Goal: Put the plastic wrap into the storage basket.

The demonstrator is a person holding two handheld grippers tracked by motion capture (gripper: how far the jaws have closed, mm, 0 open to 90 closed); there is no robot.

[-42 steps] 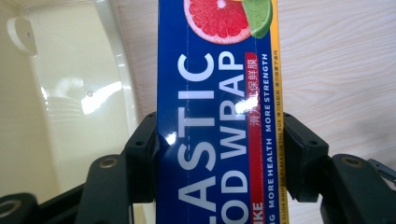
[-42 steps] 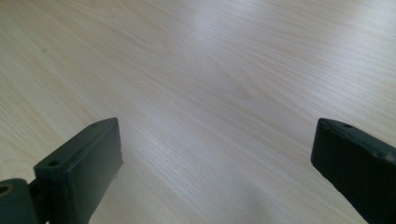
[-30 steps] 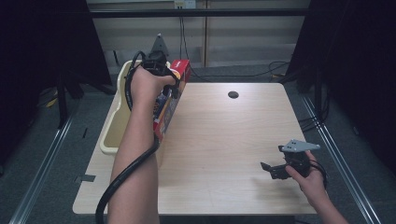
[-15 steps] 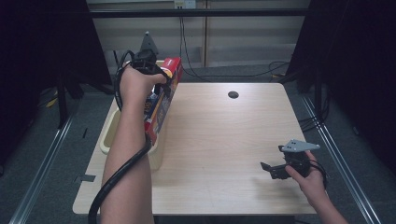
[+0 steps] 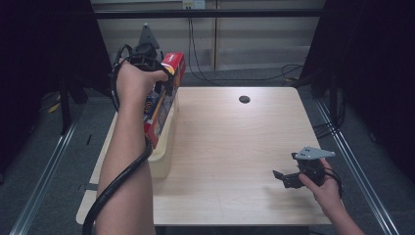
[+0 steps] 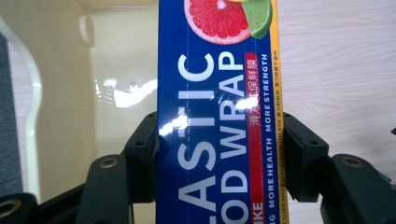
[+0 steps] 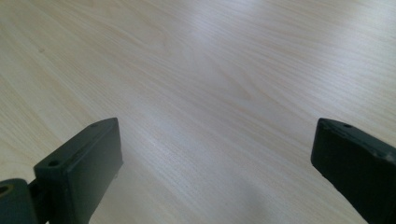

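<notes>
Wrap box (image 6: 217,116) clamped in left gripper (image 6: 219,154) over bin (image 5: 164,156) edge, right gripper (image 7: 215,172) open

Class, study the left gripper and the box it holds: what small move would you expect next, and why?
Probably lowering the plastic wrap box into the cream bin. The left gripper clamps the box from both sides, and the box hangs over the bin's open interior at the table's left edge.

- Pale wood-grain surface (image 5: 235,147) with a small dark round hole (image 5: 244,99) near its far edge.
- Grey floor (image 5: 44,142), metal rails (image 5: 41,171) alongside.
- Black curtains (image 5: 377,58) on both sides.
- Cables (image 5: 195,54) trail behind.
</notes>
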